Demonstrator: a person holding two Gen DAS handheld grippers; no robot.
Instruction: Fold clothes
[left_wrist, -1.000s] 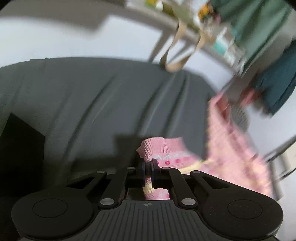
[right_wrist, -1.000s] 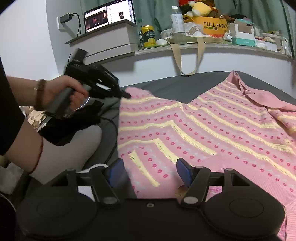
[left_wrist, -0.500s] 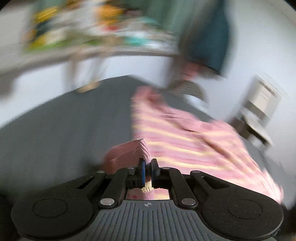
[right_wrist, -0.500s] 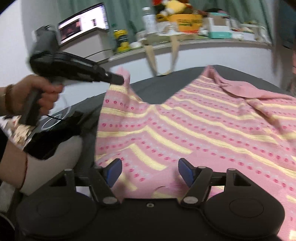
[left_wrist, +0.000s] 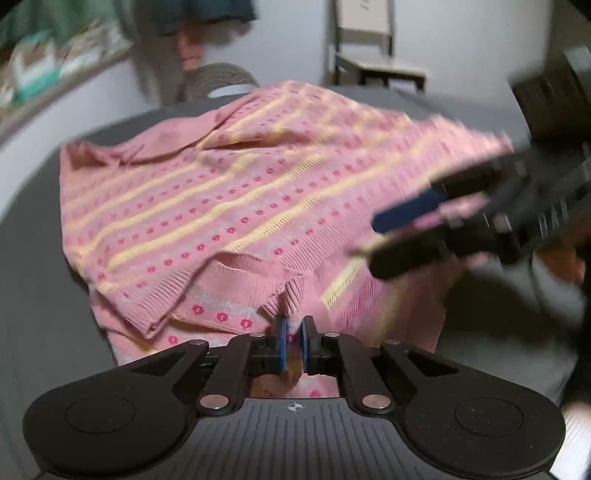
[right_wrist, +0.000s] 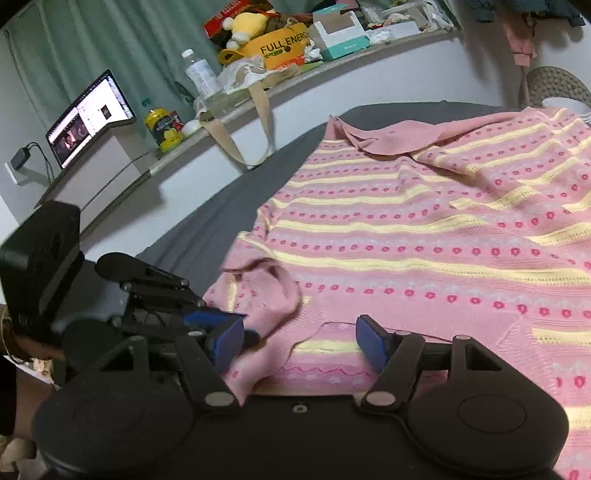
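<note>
A pink knit sweater (right_wrist: 406, 240) with yellow stripes and red dots lies spread on the dark grey bed (right_wrist: 207, 236). My left gripper (left_wrist: 293, 343) is shut on the ribbed cuff of a sleeve (left_wrist: 236, 284), which is folded in over the sweater's body. The right wrist view shows that left gripper (right_wrist: 207, 318) low at the left, with the cuff (right_wrist: 273, 291) bunched at its tip. My right gripper (right_wrist: 301, 343) stands open just above the sweater's near edge, nothing pinched. It shows blurred at the right of the left wrist view (left_wrist: 402, 236).
A ledge (right_wrist: 332, 55) behind the bed carries a laptop (right_wrist: 88, 114), a bottle (right_wrist: 201, 74), a yellow can (right_wrist: 162, 129), a plush toy and boxes. A tote strap (right_wrist: 258, 122) hangs off it. A chair (left_wrist: 373, 55) and woven basket (left_wrist: 221, 77) stand beyond the bed.
The left gripper has swung right and inward with the sleeve cuff, laying the sleeve over the sweater's body close to the right gripper. The right gripper has stayed open near the near edge.
</note>
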